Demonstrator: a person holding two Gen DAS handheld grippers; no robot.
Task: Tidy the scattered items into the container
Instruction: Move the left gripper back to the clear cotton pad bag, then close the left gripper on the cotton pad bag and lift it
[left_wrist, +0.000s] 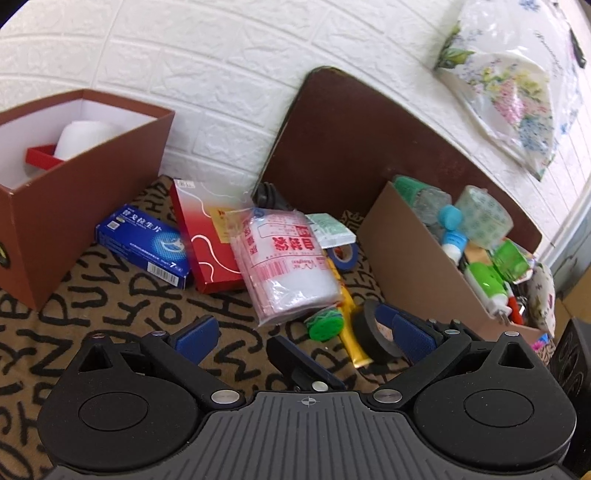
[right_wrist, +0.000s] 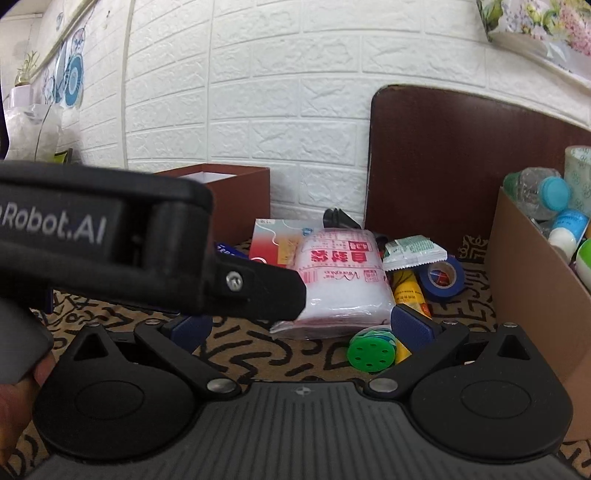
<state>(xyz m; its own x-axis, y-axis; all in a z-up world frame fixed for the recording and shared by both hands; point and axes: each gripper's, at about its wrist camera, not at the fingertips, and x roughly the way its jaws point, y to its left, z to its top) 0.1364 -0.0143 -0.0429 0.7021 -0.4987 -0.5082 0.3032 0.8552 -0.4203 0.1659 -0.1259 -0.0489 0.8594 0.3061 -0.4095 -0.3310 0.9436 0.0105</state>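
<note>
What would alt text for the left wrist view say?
An open black two-finger left gripper hovers over a letter-patterned brown mat strewn with a clear plastic pack of zip bags, a blue medicine box and a black tape roll. A full cardboard box stands right.

A brown cloth with black scribbled lettering (left_wrist: 110, 314) covers the surface. On it, from the left of the frame: a red-brown box (left_wrist: 74, 206), a blue medicine carton (left_wrist: 144, 245), a flat red box (left_wrist: 207, 240), a bag packet (left_wrist: 288, 262), blue tape (left_wrist: 343, 254), a green disc (left_wrist: 325, 325), and a cardboard box (left_wrist: 417, 254) at right.
</note>
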